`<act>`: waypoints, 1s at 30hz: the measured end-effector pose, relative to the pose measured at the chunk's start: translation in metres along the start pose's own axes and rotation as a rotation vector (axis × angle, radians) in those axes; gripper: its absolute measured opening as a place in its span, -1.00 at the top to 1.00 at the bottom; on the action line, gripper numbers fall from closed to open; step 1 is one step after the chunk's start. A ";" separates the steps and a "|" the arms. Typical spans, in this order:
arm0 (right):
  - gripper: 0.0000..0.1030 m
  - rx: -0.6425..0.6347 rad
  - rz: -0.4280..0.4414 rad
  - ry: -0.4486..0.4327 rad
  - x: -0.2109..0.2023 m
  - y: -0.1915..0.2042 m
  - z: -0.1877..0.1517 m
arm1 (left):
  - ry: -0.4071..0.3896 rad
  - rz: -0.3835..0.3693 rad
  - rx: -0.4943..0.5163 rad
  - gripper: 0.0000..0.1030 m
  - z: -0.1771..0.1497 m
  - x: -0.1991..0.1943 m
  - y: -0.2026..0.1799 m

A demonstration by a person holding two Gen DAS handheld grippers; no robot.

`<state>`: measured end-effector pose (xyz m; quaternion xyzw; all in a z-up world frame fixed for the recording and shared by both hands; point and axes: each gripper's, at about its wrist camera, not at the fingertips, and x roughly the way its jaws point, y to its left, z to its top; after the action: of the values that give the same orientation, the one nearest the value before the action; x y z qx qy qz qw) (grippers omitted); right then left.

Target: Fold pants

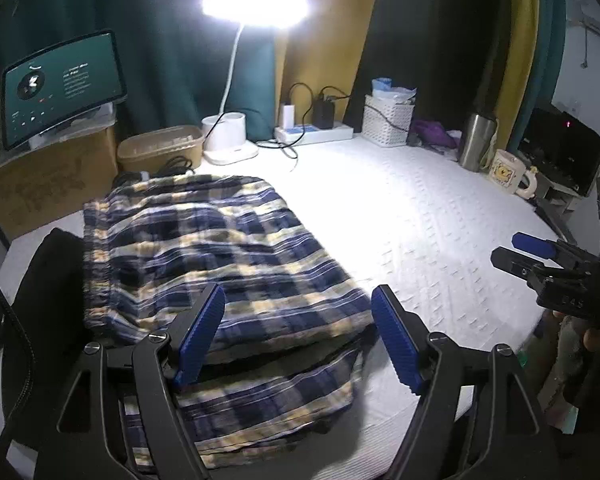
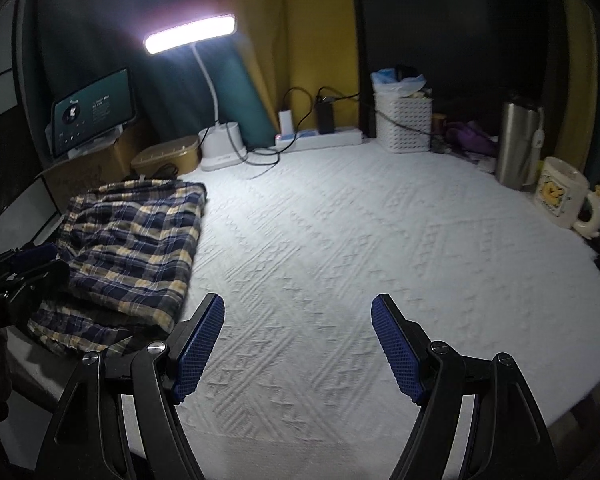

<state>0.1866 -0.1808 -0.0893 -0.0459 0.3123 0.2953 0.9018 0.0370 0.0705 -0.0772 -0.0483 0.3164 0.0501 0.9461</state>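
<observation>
The plaid pants, checked in navy, cream and white, lie folded in layers on the left part of a white textured cloth that covers the table, with the gathered waistband along their left edge and a lower layer sticking out at the near end. In the left wrist view the left gripper hangs over the near end of the pants with its blue pads spread wide apart; nothing is pinched between them, and whether a pad brushes the fabric cannot be told. The right gripper hangs over bare cloth to the right of the pants, its jaws likewise wide apart and empty; it also shows at the right edge of the left wrist view. Behind the pants sit a tan lidded box with black cables in front of it, a cardboard box and a tablet with a lit screen standing on it. Further along the back edge stand a white desk lamp, switched on, a power strip with chargers plugged in, a white woven basket, a steel flask and a cream mug with a yellow cartoon print. Green and yellow curtains hang behind.
</observation>
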 end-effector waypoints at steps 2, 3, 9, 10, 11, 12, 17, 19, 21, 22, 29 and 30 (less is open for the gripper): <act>-0.51 0.005 -0.014 -0.014 -0.008 -0.006 0.001 | -0.006 -0.010 0.004 -0.47 0.002 -0.001 -0.006; -0.51 0.010 -0.021 -0.023 -0.013 -0.010 0.001 | -0.013 -0.017 0.007 -0.47 0.003 -0.003 -0.010; -0.51 0.030 -0.048 -0.056 -0.034 -0.027 0.001 | -0.061 -0.041 0.024 -0.47 0.011 -0.014 -0.030; -0.51 0.036 -0.052 -0.062 -0.038 -0.030 0.001 | -0.068 -0.043 0.025 -0.47 0.013 -0.015 -0.032; -0.51 0.040 -0.056 -0.068 -0.041 -0.033 0.001 | -0.075 -0.050 0.025 -0.47 0.015 -0.016 -0.036; -0.51 0.044 -0.061 -0.077 -0.046 -0.036 0.001 | -0.078 -0.055 0.027 -0.47 0.017 -0.017 -0.038; -0.51 0.055 -0.084 -0.113 -0.067 -0.048 0.002 | -0.102 -0.079 0.064 -0.47 0.025 -0.024 -0.061; -0.51 0.060 -0.089 -0.134 -0.078 -0.052 0.003 | -0.101 -0.076 0.080 -0.47 0.029 -0.025 -0.070; -0.51 0.061 -0.096 -0.154 -0.088 -0.055 0.005 | -0.109 -0.079 0.096 -0.47 0.032 -0.029 -0.078; -0.51 0.061 -0.099 -0.166 -0.094 -0.057 0.006 | -0.116 -0.083 0.101 -0.47 0.034 -0.032 -0.081; -0.51 0.054 -0.124 -0.221 -0.121 -0.061 0.010 | -0.189 -0.094 0.136 -0.47 0.045 -0.056 -0.100; -0.51 0.054 -0.125 -0.228 -0.124 -0.061 0.011 | -0.199 -0.094 0.138 -0.47 0.047 -0.059 -0.102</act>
<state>0.1488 -0.2907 -0.0134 -0.0070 0.2120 0.2334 0.9490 0.0307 -0.0289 0.0017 0.0073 0.2210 -0.0118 0.9752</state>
